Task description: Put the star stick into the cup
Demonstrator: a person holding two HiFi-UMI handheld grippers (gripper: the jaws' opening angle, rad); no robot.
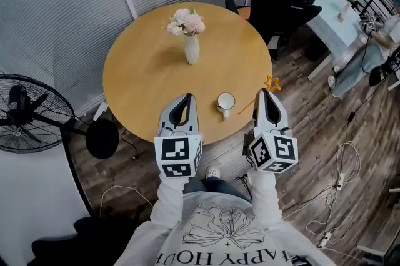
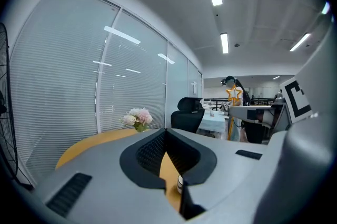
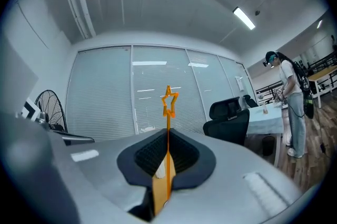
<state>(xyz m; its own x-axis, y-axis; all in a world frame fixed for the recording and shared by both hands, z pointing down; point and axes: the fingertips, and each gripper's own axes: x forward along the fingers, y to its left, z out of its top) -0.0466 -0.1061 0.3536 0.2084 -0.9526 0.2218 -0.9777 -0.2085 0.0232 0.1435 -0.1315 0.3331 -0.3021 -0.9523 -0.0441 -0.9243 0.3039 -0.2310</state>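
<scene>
While the head view looks down on the round table (image 1: 137, 90), the cup (image 1: 225, 102) stands between both grippers. The left gripper (image 1: 189, 99) is closed and empty, and the right gripper (image 1: 266, 95) grips the star stick (image 1: 272, 83) just right of the cup. The left gripper view shows its jaws together, with the cup's rim below them. Only the right gripper view shows the shaft pinched between the jaws, star upward.

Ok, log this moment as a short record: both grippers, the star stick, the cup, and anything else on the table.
left gripper: shut, holding nothing, left of the cup
right gripper: shut on the star stick, right of the cup
star stick: star end beyond the gripper's tip, not in the cup
cup: upright on the table, near its front edge
also on table: vase of flowers, far side
status: stick not yet in cup
</scene>
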